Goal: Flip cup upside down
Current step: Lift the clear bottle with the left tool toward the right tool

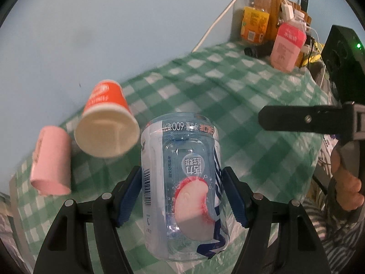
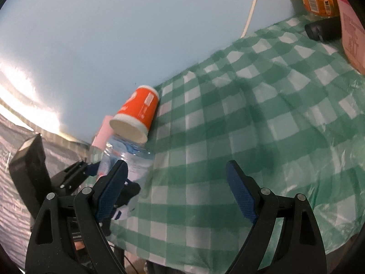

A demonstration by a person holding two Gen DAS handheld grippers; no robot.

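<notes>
My left gripper [image 1: 181,196] is shut on a clear plastic cup cut from a drink bottle [image 1: 182,187], its label with a peach picture reading upside down, held over the green checked tablecloth [image 1: 239,96]. The cup also shows at the left of the right wrist view [image 2: 127,157], with the left gripper [image 2: 91,173] around it. An orange paper cup [image 1: 107,118] stands mouth down near the wall, also in the right wrist view [image 2: 136,116]. A pink paper cup [image 1: 51,162] stands left of it. My right gripper [image 2: 176,191] is open and empty over the cloth; one of its fingers [image 1: 303,118] shows in the left wrist view.
At the far right of the table stand an orange juice bottle [image 1: 256,13], a pink carton [image 1: 287,45] and a small black object [image 1: 253,51]. A white cable [image 1: 216,20] runs down the blue wall. A hand [image 1: 346,182] holds the right gripper.
</notes>
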